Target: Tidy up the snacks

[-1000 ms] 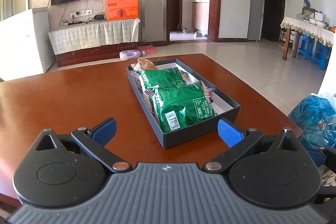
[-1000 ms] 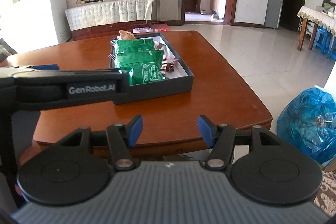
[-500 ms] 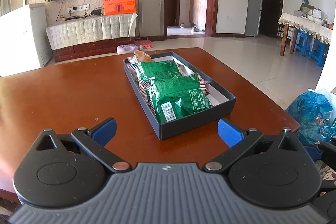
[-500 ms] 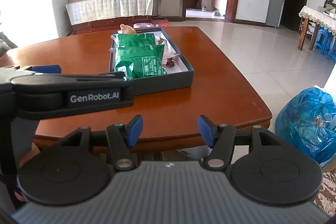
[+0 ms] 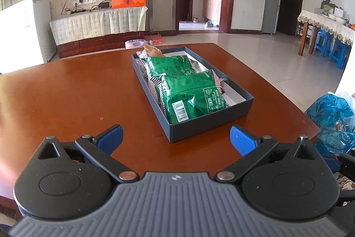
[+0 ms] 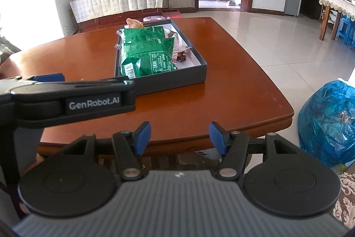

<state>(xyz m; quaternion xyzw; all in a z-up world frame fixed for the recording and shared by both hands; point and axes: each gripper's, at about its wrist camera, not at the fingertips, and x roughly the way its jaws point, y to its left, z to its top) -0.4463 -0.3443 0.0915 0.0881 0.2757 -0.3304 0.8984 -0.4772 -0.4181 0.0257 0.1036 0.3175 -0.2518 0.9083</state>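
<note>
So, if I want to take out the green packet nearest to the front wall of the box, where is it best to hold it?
Probably by the near end of the front green packet, around the barcode corner. It lies tilted on the other packets, with that end raised near the box wall. Come from above and the near side, with the fingers across the thin sealed edge.

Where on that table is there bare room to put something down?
The brown table is bare from the dark box to its left edge, with a narrower strip right of the box. Inside, green packets crowd the left; only a white strip along the right wall is free.
</note>
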